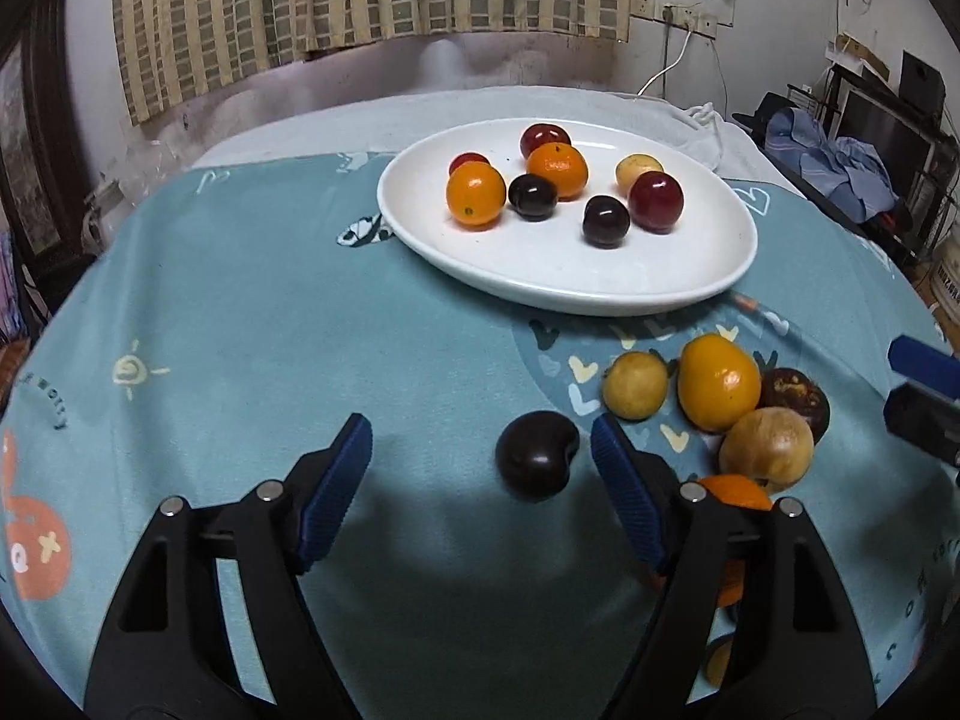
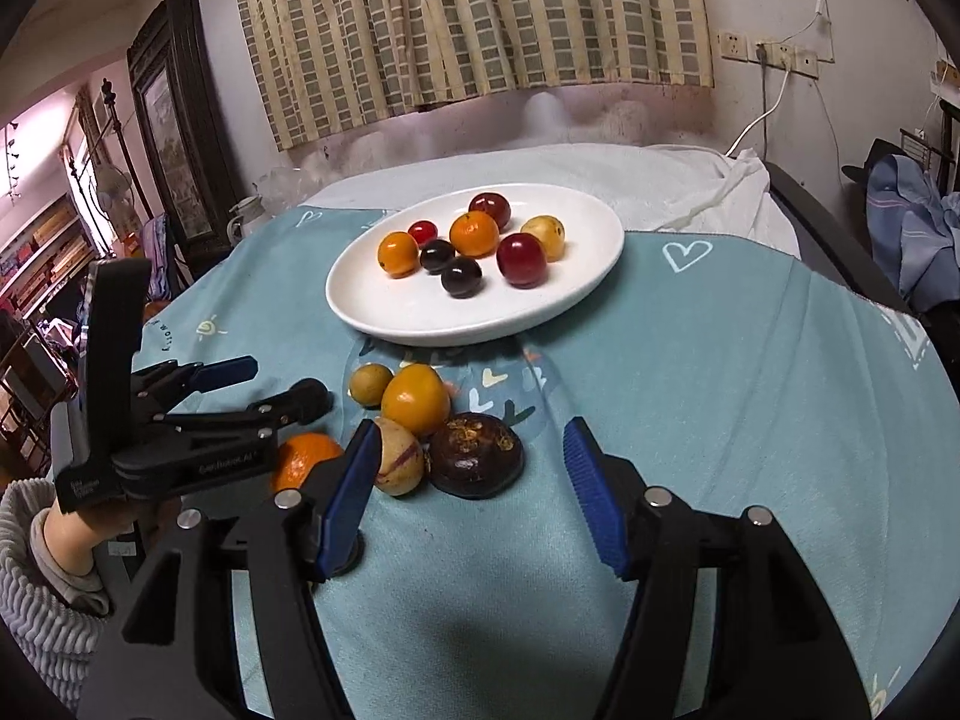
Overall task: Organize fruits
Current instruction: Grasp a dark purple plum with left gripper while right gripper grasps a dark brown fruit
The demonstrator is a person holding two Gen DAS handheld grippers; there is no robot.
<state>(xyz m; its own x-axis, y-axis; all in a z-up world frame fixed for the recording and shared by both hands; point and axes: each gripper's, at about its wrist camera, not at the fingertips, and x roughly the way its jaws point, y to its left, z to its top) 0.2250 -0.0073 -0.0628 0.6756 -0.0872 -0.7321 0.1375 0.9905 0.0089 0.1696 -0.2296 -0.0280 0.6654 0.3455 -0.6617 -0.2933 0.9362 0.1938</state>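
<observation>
The left gripper (image 1: 480,450) tilts downward over the table, its blue-padded jaws spread apart and clamping nothing. The right gripper (image 2: 474,468) slants down likewise, jaws parted and empty. A bare hand (image 2: 78,525) in a ribbed sleeve grips the left tool's handle.

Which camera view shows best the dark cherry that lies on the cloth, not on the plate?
The left wrist view: the dark cherry lies whole and close between the open fingers of the left gripper. In the right wrist view that gripper's body hides it.

Both wrist views angled down, near, sharing white plate (image 1: 660,294), loose fruit (image 2: 414,399)
</observation>
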